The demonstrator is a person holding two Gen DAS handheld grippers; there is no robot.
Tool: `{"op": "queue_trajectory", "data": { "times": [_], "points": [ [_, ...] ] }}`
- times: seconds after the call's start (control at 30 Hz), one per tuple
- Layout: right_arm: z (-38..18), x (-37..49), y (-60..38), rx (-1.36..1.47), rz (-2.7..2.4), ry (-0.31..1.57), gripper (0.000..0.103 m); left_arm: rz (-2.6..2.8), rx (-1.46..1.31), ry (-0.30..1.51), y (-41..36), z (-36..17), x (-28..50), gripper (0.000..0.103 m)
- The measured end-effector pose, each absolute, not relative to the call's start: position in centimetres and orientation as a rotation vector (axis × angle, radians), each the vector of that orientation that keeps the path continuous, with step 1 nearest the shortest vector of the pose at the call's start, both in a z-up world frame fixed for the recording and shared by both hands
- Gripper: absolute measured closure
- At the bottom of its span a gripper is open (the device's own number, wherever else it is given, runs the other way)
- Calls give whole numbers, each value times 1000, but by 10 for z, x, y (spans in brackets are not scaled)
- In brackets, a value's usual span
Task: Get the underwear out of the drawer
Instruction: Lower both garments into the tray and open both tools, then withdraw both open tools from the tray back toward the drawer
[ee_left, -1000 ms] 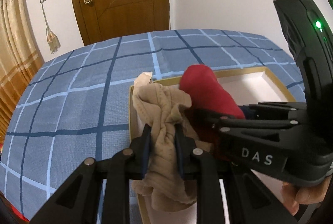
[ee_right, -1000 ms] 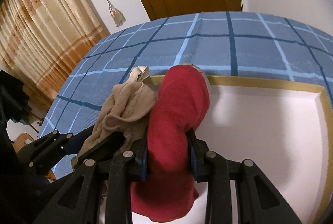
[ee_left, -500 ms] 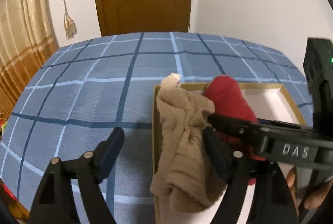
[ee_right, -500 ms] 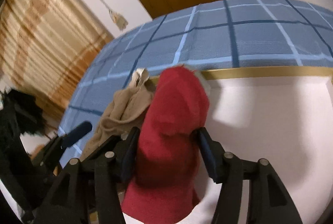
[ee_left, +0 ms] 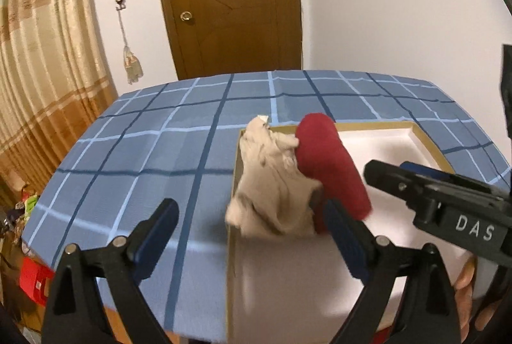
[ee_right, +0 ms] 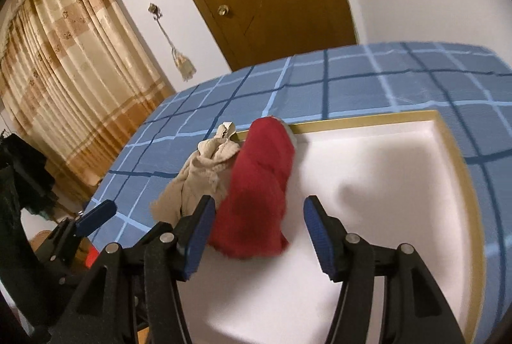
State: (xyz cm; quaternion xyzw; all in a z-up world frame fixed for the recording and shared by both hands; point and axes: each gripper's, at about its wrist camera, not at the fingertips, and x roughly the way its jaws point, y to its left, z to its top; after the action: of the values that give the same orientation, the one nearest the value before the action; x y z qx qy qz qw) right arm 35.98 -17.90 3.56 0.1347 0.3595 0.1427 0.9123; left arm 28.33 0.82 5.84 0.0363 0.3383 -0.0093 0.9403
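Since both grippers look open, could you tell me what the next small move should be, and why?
Probably close the left gripper on the beige garment and lift it out: it still drapes over the drawer edge, released.

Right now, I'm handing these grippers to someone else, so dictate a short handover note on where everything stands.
Left gripper: jaws open, just widened, nothing between them.
Right gripper: jaws open, just released; the red piece lies loose between them, pads not pressing.
Beige piece hangs over the left rim of the drawer, partly on the blue cloth. The red piece lies inside the drawer beside it, its far end on the back rim.
Done: both let go.
Left: both still at the drawer; regrasp and lift them clear onto the cloth.
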Motion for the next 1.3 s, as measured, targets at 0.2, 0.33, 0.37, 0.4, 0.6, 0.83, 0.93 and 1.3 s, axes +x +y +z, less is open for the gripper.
{"op": "queue_trajectory", "data": {
  "times": [0.2, 0.33, 0.37, 0.4, 0.6, 0.83, 0.93, 1.3],
  "points": [
    [40, 306, -184, 230, 275, 684, 43, -38, 87, 680, -8, 57, 243, 9],
    [40, 279, -192, 234, 268, 665, 43, -45, 104, 669, -18, 55, 219, 9],
    [39, 274, -195, 240, 267, 666, 43, -48, 104, 672, -20, 53, 213, 9],
    [37, 270, -196, 245, 269, 668, 43, -52, 105, 678, -22, 50, 207, 9],
    [23, 237, -202, 252, 279, 697, 43, -68, 130, 689, -32, 37, 181, 9],
    [5, 208, -210, 267, 283, 727, 43, -112, 146, 707, -40, 25, 155, 9],
    [-2, 197, -212, 269, 287, 748, 43, -120, 161, 713, -42, 17, 145, 9],
    [-32, 156, -231, 360, 286, 825, 43, -177, 180, 762, -50, -12, 110, 9]
  ]
}}
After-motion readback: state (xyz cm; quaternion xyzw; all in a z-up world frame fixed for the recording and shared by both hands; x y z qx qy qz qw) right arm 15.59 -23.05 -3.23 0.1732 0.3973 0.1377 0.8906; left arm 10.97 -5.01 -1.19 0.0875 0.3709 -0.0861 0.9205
